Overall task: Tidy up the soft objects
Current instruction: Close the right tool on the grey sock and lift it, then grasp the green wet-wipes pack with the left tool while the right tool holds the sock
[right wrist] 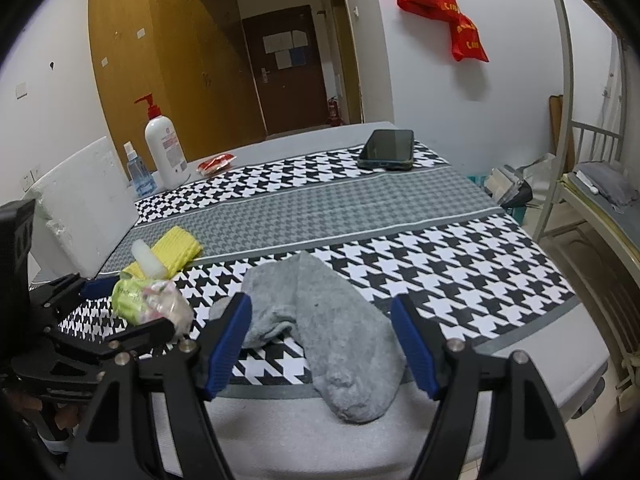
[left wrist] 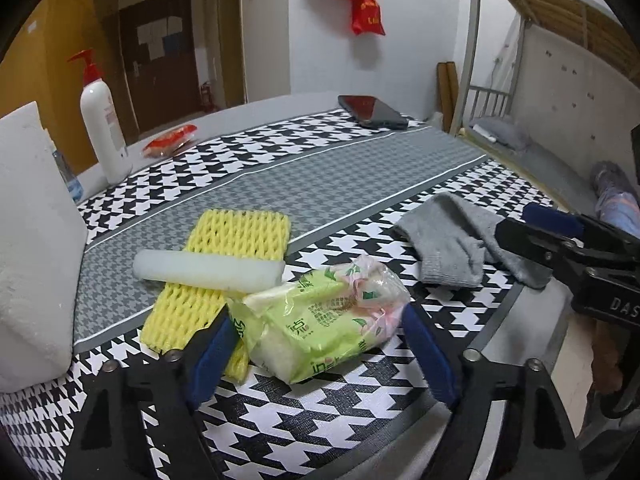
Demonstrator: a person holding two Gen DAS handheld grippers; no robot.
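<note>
Our left gripper (left wrist: 320, 344) has its jaws spread apart, one blue pad on each side of the tissue pack (left wrist: 320, 320). The left pad sits right up against the pack's wrapper, but we can't tell if it's actually pressing; the right pad stands just clear of it. So nothing's gripped there. The pack lies on the houndstooth mat (left wrist: 320, 420), its far end overlapping a yellow foam net (left wrist: 236, 240). A white foam stick (left wrist: 208, 270) lies across that net, touching the pack's corner.

Our right gripper (right wrist: 320, 344) is spread wide too, and the grey sock (right wrist: 340, 340) lies between its pads with a gap on both sides, so it's loose on the mat. The sock's toe end hangs past the mat onto the plain grey table edge (right wrist: 280, 432). From the left view the sock (left wrist: 452, 240) sits well to the right of the pack, with the right gripper's tip over its near end.

Further out: a white foam block (left wrist: 36, 260) stands at the left edge, a pump bottle (right wrist: 164, 148) and small spray bottle (right wrist: 138, 174) stand behind it, a red packet (right wrist: 216, 162) lies near them, and a phone (right wrist: 388, 148) rests at the mat's far side. Red bags (right wrist: 440, 12) hang on the wall.
</note>
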